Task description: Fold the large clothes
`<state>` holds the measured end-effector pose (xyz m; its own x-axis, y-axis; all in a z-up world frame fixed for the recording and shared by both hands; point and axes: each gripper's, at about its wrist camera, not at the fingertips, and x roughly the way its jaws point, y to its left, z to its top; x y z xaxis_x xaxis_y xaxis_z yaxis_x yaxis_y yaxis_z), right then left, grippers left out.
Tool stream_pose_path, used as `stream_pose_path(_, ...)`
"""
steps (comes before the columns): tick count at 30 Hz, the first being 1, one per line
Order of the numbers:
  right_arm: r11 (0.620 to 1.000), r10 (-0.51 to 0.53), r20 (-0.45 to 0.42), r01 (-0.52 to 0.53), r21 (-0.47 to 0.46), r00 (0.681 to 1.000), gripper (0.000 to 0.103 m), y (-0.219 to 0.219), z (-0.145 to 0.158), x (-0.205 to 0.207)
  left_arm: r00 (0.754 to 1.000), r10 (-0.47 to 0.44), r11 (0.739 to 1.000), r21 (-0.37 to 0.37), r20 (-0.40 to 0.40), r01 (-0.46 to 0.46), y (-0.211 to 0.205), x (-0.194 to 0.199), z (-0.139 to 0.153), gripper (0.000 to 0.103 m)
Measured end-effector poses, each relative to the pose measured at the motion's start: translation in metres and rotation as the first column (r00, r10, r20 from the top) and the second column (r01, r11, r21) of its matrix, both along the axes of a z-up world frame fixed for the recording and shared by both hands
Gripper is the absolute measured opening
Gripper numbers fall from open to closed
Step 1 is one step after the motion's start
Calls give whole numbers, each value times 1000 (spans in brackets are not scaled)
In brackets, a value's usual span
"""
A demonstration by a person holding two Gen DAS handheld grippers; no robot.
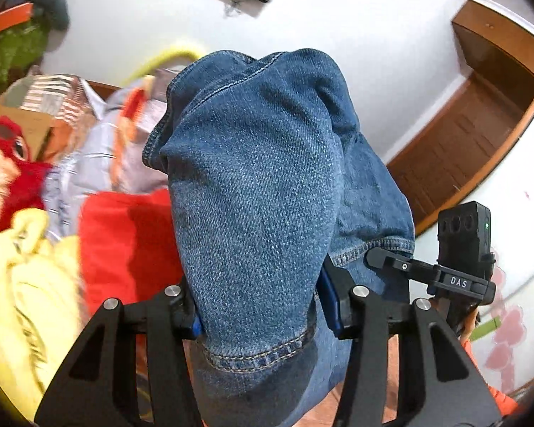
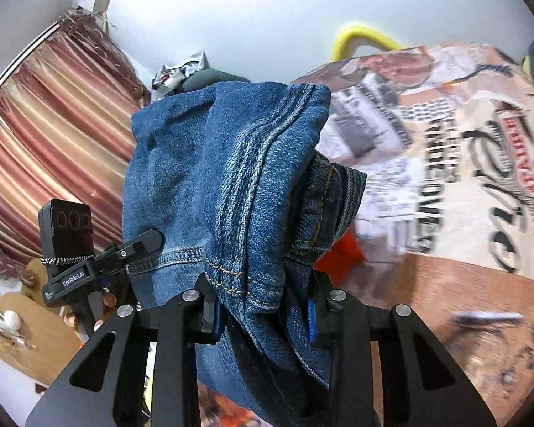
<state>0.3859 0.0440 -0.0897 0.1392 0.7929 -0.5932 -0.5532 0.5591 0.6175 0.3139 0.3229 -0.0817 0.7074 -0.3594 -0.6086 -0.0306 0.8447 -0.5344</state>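
Left gripper (image 1: 258, 315): clamped on the blue jeans (image 1: 260, 185).
Right gripper (image 2: 263, 311): clenched on the same jeans (image 2: 228, 185).

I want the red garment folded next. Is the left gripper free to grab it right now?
Probably not: the left gripper is shut on the jeans, which fill its jaws. The red garment lies uncovered beside it.

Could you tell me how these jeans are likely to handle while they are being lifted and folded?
Probably floppy: the jeans bunch and droop over the left tool. Likely fairly heavy, given thick denim with stitched hems. Likely not slippery; the coarse weave sits clamped in the right tool.
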Motion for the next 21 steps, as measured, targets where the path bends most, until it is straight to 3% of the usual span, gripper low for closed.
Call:
stream_pose_path(7, 1000, 4, -122, -6, -17, 993, 30, 62, -64, 33, 989, 103, 995, 28, -106, -101, 50, 36, -58, 50)
stream_pose_path(12, 991, -40, -214, 11, -131, 976, 30, 101, -134, 64, 949, 166, 986, 30, -267, -164, 88, 75, -155, 52)
stream_pose_path(15, 975, -73, -223, 23, -219, 972, 34, 110, -168, 73, 928, 193, 981, 41, -319, -190, 98, 85, -197, 61)
stream_pose_path(18, 975, -73, -208, 25, -222, 975, 37, 105, -174, 74, 933, 184, 978, -39, -308, -206, 105, 82, -211, 66)
stream_pose_path(21, 971, -51, -181, 7, -238, 982, 42, 92, -168, 67, 936, 189, 979, -14, -298, -202, 102, 75, -209, 69)
